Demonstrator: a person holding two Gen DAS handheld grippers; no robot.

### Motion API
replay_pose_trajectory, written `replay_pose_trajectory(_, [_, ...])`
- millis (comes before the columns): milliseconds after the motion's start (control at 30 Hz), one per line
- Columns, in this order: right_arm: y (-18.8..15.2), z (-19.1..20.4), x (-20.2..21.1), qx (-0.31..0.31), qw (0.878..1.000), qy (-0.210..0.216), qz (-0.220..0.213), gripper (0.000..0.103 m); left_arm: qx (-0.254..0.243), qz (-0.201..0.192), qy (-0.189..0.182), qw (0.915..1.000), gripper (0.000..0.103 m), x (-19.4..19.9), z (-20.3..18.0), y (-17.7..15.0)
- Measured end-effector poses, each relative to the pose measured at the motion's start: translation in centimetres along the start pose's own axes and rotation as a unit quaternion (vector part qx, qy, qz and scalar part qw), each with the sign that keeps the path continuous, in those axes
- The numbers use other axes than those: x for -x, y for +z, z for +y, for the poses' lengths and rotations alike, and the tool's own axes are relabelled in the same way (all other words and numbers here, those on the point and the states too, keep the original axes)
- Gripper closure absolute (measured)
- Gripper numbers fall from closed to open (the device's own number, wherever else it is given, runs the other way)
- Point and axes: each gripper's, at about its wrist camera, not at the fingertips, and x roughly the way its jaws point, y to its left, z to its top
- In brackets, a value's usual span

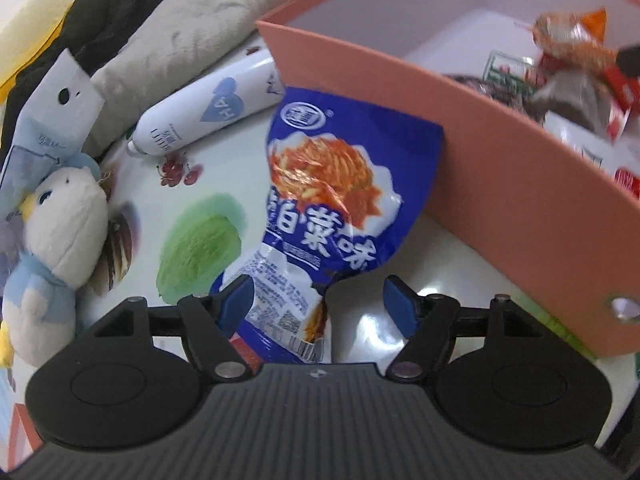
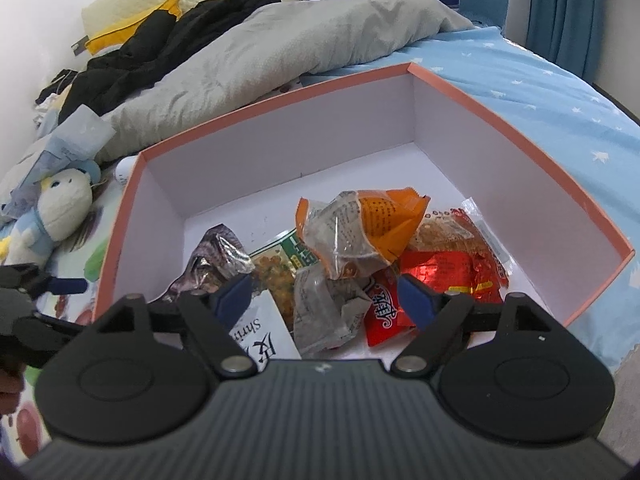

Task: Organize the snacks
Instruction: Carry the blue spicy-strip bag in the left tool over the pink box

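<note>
The left wrist view alone shows a blue snack bag (image 1: 320,184) lying on the printed sheet (image 1: 200,184) outside the box, its far edge leaning against the pink box (image 1: 500,184) wall. The left gripper (image 1: 320,300) hangs over the bag's near end with its jaws wide; the blue pads (image 1: 236,300) flank the bag without pressing it. Beside the bag lie a white bottle (image 1: 208,116) and a stuffed penguin (image 1: 56,240). The right wrist view looks down into the box (image 2: 520,128), where an orange packet (image 2: 372,232), red packets (image 2: 460,272) and a silver packet (image 2: 216,256) are piled near the front. The right gripper (image 2: 324,296) hovers above them, jaws spread wide, holding nothing. The left gripper (image 2: 40,284) also appears at this view's left edge.
</note>
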Motion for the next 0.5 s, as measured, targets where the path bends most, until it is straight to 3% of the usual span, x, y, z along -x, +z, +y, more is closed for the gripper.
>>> replay_pose_trajectory(100, [-0.1,0.0,0.4,0.004,1.000,-0.003,-0.002,0.021,-0.029,-0.006,0.025,0.9993,0.030,-0.4,-1.3,0.0])
replay_pose_trajectory(200, [-0.2,-0.2,0.6,-0.001,1.000,-0.004,-0.005,0.021,-0.035,-0.005,0.043,0.9984,0.039,-1.2,-1.6,0.1])
replay_pose_trajectory(333, [-0.2,-0.4,1.0,-0.004,1.000,-0.006,-0.009,0.021,-0.019,-0.006,0.066,0.9976,0.057,-1.6,-1.1,0.5])
replay_pose_trajectory(367, [-0.3,-0.4,1.0,-0.004,1.000,-0.006,-0.010,0.021,-0.019,-0.007,0.068,0.9975,0.066,-1.6,-1.0,0.6])
replay_pose_trajectory(500, [-0.3,-0.3,1.3,-0.005,1.000,-0.004,-0.012,0.021,-0.010,-0.012,0.083,0.9964,0.078,-1.0,-0.7,0.8])
